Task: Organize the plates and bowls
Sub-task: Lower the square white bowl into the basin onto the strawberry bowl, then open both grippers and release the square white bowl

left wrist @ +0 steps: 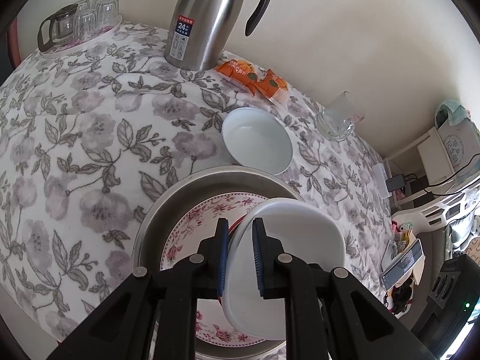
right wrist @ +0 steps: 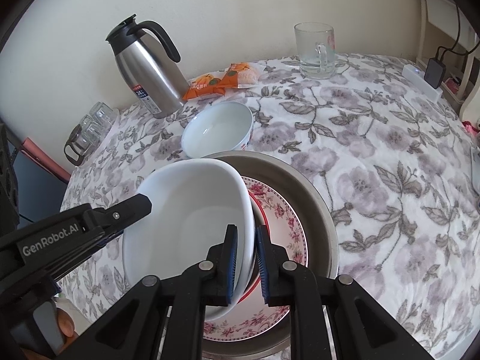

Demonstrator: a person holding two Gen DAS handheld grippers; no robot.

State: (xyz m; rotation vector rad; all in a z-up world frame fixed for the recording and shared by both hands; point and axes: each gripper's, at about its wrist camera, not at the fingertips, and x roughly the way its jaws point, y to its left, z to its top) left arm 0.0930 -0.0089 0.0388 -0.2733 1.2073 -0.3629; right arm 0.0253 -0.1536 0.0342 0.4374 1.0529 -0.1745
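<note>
The white dish is glazed ceramic, so probably stiff, heavy for its size, slick and chippable; the rim is the only real purchase, and both tongs grip it there, the left tongs clamped on one long side, the right tongs on the opposite one. It hangs tilted over the floral plate in the steel pan on the table, hollow facing up. Its long axis runs away from both cameras, toward the small bowl.

Cloth right of basin clear — bowl behind.
</note>
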